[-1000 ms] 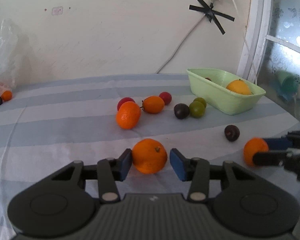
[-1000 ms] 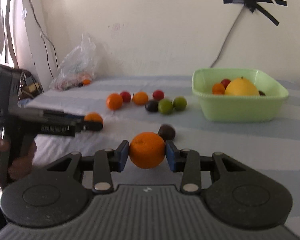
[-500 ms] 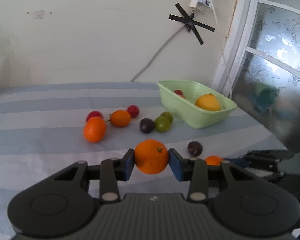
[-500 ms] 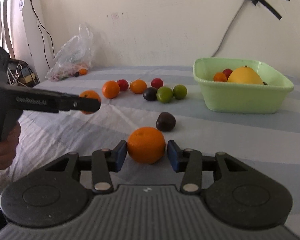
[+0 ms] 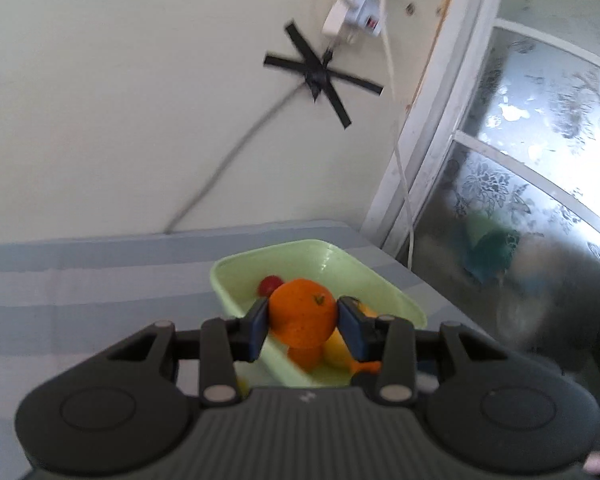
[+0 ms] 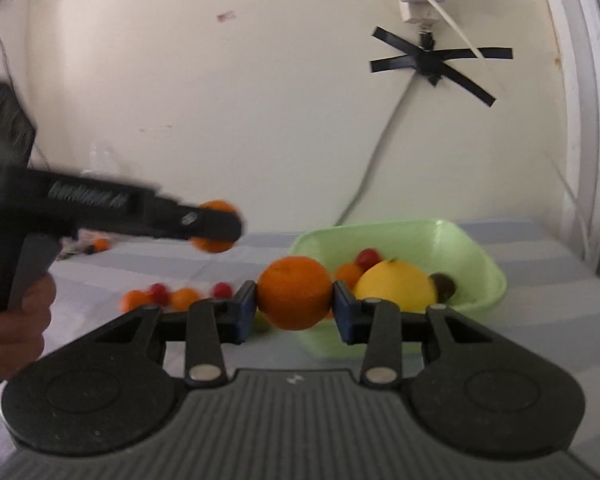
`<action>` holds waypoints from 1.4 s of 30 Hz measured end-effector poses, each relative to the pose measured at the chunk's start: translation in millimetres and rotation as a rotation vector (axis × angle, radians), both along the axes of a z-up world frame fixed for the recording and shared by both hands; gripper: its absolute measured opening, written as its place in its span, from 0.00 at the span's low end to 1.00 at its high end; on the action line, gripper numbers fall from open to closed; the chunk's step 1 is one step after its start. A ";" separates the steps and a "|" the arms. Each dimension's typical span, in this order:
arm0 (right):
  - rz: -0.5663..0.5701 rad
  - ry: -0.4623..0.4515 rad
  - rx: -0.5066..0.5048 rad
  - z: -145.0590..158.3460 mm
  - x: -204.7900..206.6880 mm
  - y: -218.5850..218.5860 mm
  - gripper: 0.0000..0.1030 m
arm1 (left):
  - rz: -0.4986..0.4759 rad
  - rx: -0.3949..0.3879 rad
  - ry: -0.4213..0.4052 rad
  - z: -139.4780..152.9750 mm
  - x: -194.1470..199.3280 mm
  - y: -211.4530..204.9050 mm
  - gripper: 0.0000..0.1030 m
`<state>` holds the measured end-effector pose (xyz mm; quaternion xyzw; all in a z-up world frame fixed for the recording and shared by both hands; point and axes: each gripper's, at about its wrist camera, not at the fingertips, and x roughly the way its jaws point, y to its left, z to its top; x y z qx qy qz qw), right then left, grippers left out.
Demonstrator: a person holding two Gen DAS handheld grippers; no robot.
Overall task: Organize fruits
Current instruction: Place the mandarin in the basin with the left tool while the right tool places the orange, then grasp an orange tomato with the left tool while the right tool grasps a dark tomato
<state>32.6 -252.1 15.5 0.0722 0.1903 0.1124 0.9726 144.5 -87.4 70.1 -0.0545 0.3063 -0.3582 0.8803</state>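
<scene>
- Orange fruit, the left orange [image 5: 302, 312], sits clamped between the left gripper [image 5: 302, 322] pads, raised over the green tub [image 5: 384, 284].
- Right gripper [image 6: 294, 307] is clamped on the right orange [image 6: 294, 293], held just before the tub's near wall.
- Loose fruits [image 6: 178, 295] lie on the striped cloth [image 6: 540, 320], left of the tub.

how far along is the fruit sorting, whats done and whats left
Partly done. Already in the green tub: a large yellow fruit, a small orange one, a red one and a dark one. In hand: the left gripper and the right gripper are each shut on an orange, both lifted and carried near the tub. Left: a cluster of small orange and red fruits on the striped cloth.
</scene>
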 end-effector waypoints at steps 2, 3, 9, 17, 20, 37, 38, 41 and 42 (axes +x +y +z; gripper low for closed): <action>-0.014 0.003 -0.017 -3.8 8.4 1.4 0.42 | 0.002 0.018 0.032 -7.7 19.0 -14.0 0.36; -0.023 0.004 -0.029 -6.5 12.5 1.7 0.42 | 0.003 0.032 0.044 -12.3 27.1 -20.4 0.36; -0.042 0.000 -0.039 -11.9 21.9 -1.8 0.43 | 0.005 0.082 0.096 -33.4 46.9 -36.8 0.40; -0.054 -0.064 -0.034 -12.2 14.4 -0.7 0.44 | 0.015 0.042 0.042 -11.5 33.4 -17.4 0.46; -0.065 -0.107 0.006 -9.2 2.8 -4.5 0.44 | 0.052 -0.015 0.006 6.4 17.2 16.9 0.47; 0.090 0.027 0.017 -15.3 -31.4 42.6 0.43 | 0.344 0.079 0.005 -33.1 -42.3 154.4 0.53; 0.089 0.040 0.007 -16.6 -31.7 44.7 0.43 | 0.340 0.083 0.004 -35.7 -40.6 150.7 0.59; 0.088 0.081 -0.028 -20.3 -29.1 49.6 0.43 | 0.310 0.106 -0.003 -43.2 -37.5 137.6 0.59; 0.085 0.093 -0.044 -21.3 -28.1 51.7 0.43 | 0.298 0.116 -0.010 -45.5 -37.3 132.7 0.59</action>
